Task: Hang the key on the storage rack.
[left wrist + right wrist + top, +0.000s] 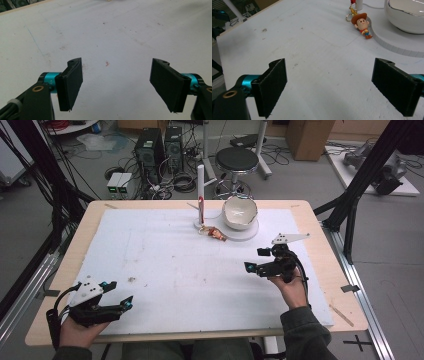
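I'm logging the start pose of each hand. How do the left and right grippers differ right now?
The left gripper sits at the near left table corner, far from the cowboy keychain figure; the right gripper is farther forward, nearer the figure and white bowl. The left views bare mat; the right views the figure. Both are open and empty.

White mat (pixel 165 255) w/ faint stains; white bowl (pixel 240 212); brown-hatted cowboy figure (pixel 362 25); black claws, teal fittings

Left gripper (pixel 120 294), held in the left hand (pixel 75 330) near the worktop's front-left corner, jaws spread wide and empty; right gripper (pixel 256 260), held in the right hand (pixel 292 287) toward the right edge, jaws likewise wide apart, sleeved forearm behind
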A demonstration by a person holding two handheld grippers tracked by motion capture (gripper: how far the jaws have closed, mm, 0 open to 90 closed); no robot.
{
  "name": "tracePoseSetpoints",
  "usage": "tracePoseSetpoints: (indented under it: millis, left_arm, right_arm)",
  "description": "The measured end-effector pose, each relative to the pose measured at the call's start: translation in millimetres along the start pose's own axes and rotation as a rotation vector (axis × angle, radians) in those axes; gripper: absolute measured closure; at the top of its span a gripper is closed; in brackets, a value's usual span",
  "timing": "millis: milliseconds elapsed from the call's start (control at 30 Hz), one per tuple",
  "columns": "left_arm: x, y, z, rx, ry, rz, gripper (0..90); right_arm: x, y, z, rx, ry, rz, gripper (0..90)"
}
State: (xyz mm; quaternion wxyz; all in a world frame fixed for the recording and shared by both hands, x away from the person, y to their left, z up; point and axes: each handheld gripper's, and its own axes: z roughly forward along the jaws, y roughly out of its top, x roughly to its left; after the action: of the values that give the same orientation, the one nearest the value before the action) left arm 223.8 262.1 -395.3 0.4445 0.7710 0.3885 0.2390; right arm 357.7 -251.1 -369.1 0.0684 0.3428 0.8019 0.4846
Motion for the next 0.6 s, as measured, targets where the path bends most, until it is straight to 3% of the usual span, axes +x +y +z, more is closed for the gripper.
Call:
tracePoseSetpoints:
  millis: [600]
  left_arm:
    - [0.6, -1.1, 0.8, 0.01, -0.006, -0.003, 26.8]
  right_arm:
    - [2.8, -16.1, -11.5, -0.003, -0.016, 0.0, 11.6]
